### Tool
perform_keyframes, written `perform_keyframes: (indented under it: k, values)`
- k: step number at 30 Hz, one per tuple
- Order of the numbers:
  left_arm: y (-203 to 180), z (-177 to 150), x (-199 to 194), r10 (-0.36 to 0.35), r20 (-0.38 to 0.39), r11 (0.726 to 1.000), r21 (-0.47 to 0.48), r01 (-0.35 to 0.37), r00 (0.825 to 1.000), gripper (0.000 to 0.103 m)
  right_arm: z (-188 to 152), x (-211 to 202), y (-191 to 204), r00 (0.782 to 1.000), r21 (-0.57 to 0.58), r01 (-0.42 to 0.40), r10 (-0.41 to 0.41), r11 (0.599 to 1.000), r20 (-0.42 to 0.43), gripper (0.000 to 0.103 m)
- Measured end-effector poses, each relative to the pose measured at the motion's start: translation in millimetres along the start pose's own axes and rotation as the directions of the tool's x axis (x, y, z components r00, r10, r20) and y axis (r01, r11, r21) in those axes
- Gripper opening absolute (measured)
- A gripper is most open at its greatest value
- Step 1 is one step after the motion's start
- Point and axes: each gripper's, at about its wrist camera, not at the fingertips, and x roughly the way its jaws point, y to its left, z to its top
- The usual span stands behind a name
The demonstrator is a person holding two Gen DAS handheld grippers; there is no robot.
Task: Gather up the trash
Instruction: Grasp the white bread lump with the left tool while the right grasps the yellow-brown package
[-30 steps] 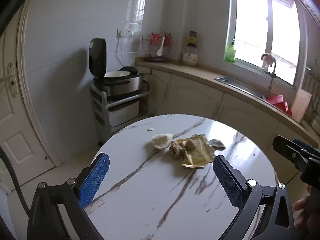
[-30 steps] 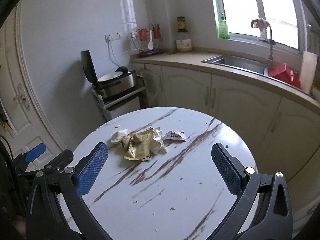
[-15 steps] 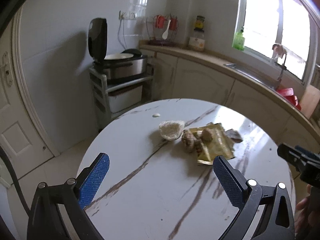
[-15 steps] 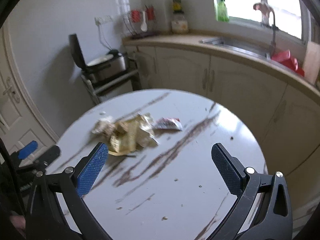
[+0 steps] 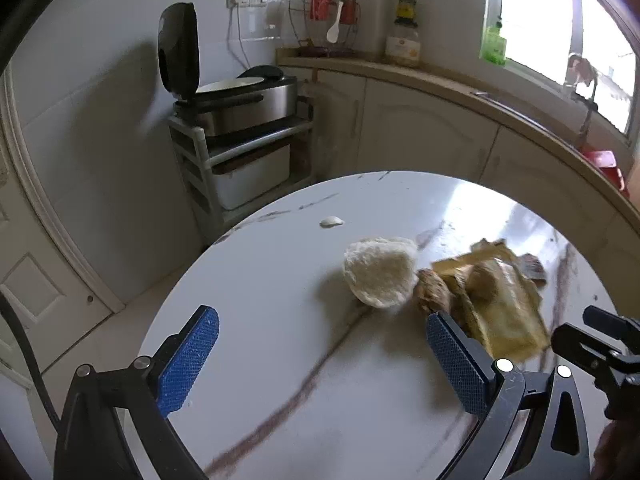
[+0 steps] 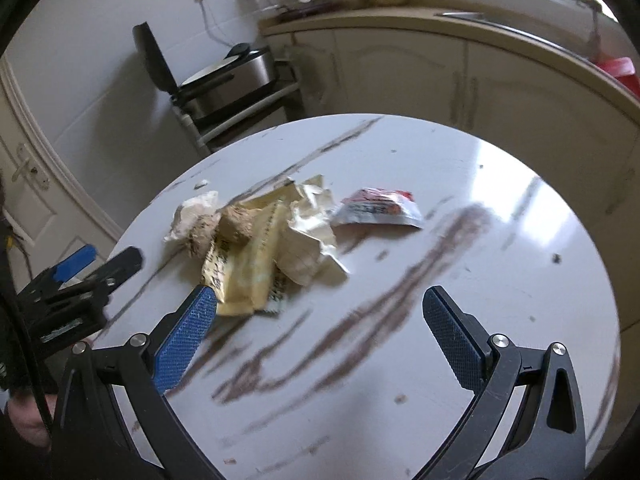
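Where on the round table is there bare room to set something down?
Bare marble lies right of the red-and-white packet, toward the cabinets, and in front of the right gripper. The left-centre is crowded: white wad, yellow wrapper, crumpled paper.

Trash pile (image 6: 260, 248) on the round table (image 6: 480, 280), a sachet (image 6: 378, 213) just right of it, counter (image 6: 440, 20) behind

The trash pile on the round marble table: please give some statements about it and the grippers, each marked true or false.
1. The left gripper holds the white crumpled paper. False: it is open and empty.
2. The right gripper is open. True.
3. The red-and-white wrapper lies apart from the yellow wrapper. True.
4. The rice cooker has its lid closed. False: the lid stands open.
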Motion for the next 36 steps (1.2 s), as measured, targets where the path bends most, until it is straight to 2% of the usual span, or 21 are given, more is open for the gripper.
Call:
perform_keyframes:
  k: [5,7,8,10,12,13,15,18,20,21,22,24,26,27,29,34,36]
  values:
    - [-3.7,16.2,23.6,-0.032,0.003,0.999,0.006,0.032,0.999,0.102,8.9,15.7,2.1,1.0,-0.002,-0.011,0.011,1.0,-0.006,0.102]
    - [-5.9,22.4,35.2,-0.039,0.004,0.999,0.017,0.039,0.999,0.102,11.4,21.3,1.8,1.0,0.001,-0.014,0.014,1.0,-0.015,0.094]
    - [-7.4,25.0,41.7,-0.036,0.0,0.999,0.026,0.036,0.999,0.102,12.6,23.3,1.6,1.0,0.003,-0.022,0.022,1.0,-0.019,0.087]
    - [-12.3,28.6,55.3,-0.032,-0.016,0.998,0.047,0.033,0.999,0.102,13.6,28.4,3.0,0.999,0.003,-0.043,0.043,0.999,-0.031,0.083]
    - [-15.3,34.4,68.2,-0.033,-0.028,0.997,0.071,0.035,0.999,0.102,14.3,33.9,6.1,0.997,0.002,-0.067,0.067,0.998,-0.048,0.071]
    - [-16.6,36.6,72.9,-0.035,-0.03,0.996,0.077,0.038,0.999,0.103,13.9,35.3,7.4,0.995,0.004,-0.088,0.088,0.996,-0.053,0.068]
    - [-15.3,43.7,82.5,-0.062,-0.028,0.995,0.073,0.064,0.998,0.103,13.0,39.0,9.3,0.991,0.012,-0.116,0.117,0.993,-0.063,0.062]
    - [-9.7,52.7,95.3,-0.063,-0.035,0.996,0.059,0.065,0.997,0.102,13.0,48.1,11.1,0.988,0.02,-0.128,0.129,0.992,-0.082,0.054]
    - [-1.6,54.6,104.8,-0.104,-0.049,0.994,0.017,0.105,0.993,0.098,13.9,55.2,10.1,0.984,0.031,-0.148,0.15,0.988,-0.09,0.048]
    - [3.6,54.9,107.7,-0.132,-0.059,0.991,-0.011,0.131,0.99,0.09,14.5,56.4,8.5,0.983,0.043,-0.162,0.165,0.986,-0.081,0.042]
    - [8.6,55.2,110.7,-0.157,-0.072,0.987,-0.036,0.155,0.985,0.078,14.9,57.7,7.1,0.981,0.056,-0.174,0.178,0.983,-0.081,0.038]
    - [16.1,54.4,113.4,-0.207,-0.082,0.977,-0.061,0.202,0.975,0.067,14.7,56.7,6.2,0.975,0.062,-0.207,0.211,0.976,-0.073,0.018]
    - [19.3,53.2,110.5,-0.217,-0.077,0.976,-0.047,0.214,0.973,0.054,13.4,52.4,10.0,0.974,0.037,-0.214,0.216,0.976,-0.067,0.013]
    - [19.2,51.6,107.0,-0.218,-0.074,0.976,-0.034,0.216,0.973,0.049,12.6,50.5,11.6,0.974,0.027,-0.216,0.218,0.976,-0.066,0.011]
    - [20.6,48.2,102.2,-0.197,-0.068,0.98,-0.012,0.196,0.978,0.048,10.0,44.4,12.9,0.972,0.016,-0.224,0.225,0.974,-0.062,0.01]
    - [34.2,34.3,88.6,-0.198,-0.062,0.98,-0.009,0.198,0.978,0.048,0.0,29.1,7.2,0.971,0.011,-0.229,0.23,0.973,-0.064,0.009]
    - [31.3,31.0,86.2,-0.187,-0.055,0.982,0.009,0.187,0.981,0.051,-1.2,27.5,7.1,0.97,0.005,-0.23,0.23,0.973,-0.074,0.015]
